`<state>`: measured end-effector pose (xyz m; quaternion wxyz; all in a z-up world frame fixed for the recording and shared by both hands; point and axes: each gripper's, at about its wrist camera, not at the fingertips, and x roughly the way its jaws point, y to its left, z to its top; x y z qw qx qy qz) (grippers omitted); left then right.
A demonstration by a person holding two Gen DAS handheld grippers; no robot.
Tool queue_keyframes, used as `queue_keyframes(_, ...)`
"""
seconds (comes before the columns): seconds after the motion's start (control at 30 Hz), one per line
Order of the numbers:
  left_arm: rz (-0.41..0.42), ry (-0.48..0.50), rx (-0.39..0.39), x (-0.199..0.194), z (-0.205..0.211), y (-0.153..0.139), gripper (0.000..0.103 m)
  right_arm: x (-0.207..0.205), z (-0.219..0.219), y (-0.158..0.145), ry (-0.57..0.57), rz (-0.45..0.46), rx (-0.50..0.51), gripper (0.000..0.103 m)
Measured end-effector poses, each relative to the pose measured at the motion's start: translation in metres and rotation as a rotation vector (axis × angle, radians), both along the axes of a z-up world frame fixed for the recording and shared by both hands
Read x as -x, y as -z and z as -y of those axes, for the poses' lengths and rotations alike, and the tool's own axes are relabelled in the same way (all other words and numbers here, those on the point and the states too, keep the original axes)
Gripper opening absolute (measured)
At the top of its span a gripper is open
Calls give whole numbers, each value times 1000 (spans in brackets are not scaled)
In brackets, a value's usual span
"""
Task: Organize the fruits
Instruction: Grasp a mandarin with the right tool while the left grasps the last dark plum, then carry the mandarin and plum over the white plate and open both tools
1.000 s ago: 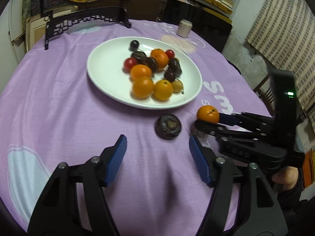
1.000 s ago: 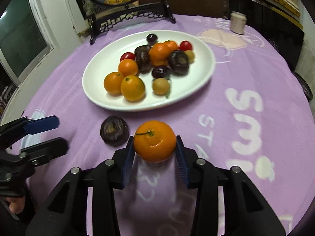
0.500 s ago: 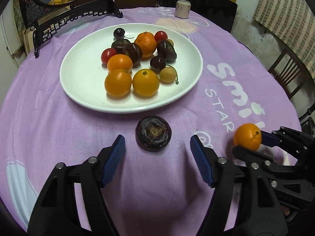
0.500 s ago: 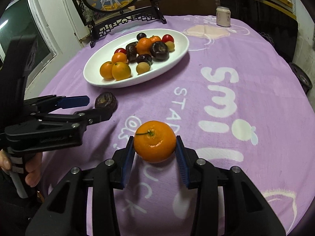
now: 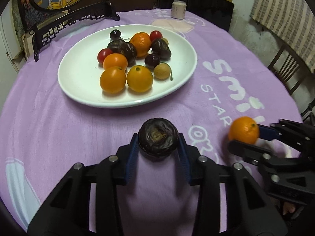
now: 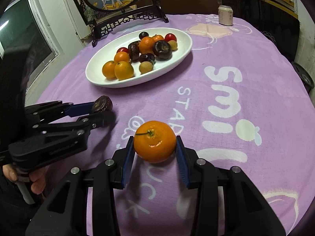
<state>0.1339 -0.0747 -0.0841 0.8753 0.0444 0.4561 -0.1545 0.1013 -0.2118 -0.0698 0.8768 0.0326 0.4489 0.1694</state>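
A dark wrinkled purple fruit [image 5: 158, 135] lies on the purple tablecloth just in front of the white plate [image 5: 78, 74]. My left gripper [image 5: 158, 138] is closing on it, and both blue pads touch its sides. The same fruit [image 6: 102, 106] shows at the left gripper's tips in the right wrist view. My right gripper [image 6: 154, 140] is shut on a stemmed orange mandarin [image 6: 155, 141], held just over the cloth, right of the left gripper. The plate carries several oranges, dark fruits, red tomatoes and a tan longan.
A pale can [image 5: 178, 9] stands at the table's far edge. A black carved stand with a round painted screen [image 5: 74, 19] sits behind the plate. A wooden chair [image 5: 285, 66] is off the right side. A person's hand [image 6: 37, 181] grips the left tool.
My left gripper moved forward over the dark fruit and its jaws came in around it. My right gripper carried the mandarin back from the plate, toward the near right.
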Motion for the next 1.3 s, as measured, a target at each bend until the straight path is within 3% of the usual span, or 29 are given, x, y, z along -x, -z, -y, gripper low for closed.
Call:
queue_keyframes(0.27,24,12,52,17,-20,-13,40,-4,-21,-14,-27,13,12,41)
queue_keyframes(0.47,61,-19,80,8,-42,-34,40,-20,-38,-36,-59,54,30,41)
queue_keyframes(0.67,157,-134,62,-42,-69,-83,40,-66,-52,-65,-77,119,56,41)
queue_keyframes(0.77,161,-182,68,-84,-74,-97,40,-104,-58,-70,-62,121,72,41)
queue_keyframes(0.93,121,-235,60,-147,-67,-86,40,-161,-62,-56,-32,70,93,41)
queue_keyframes(1.2,66,-230,55,-163,-71,-58,41,-171,-74,-36,-88,42,84,41)
queue_keyframes(1.23,70,-232,56,-162,-72,-57,44,-171,-76,-35,-91,45,88,41)
queue_keyframes(1.3,86,-245,52,-159,-74,-59,62,-172,-76,-31,-76,59,107,47)
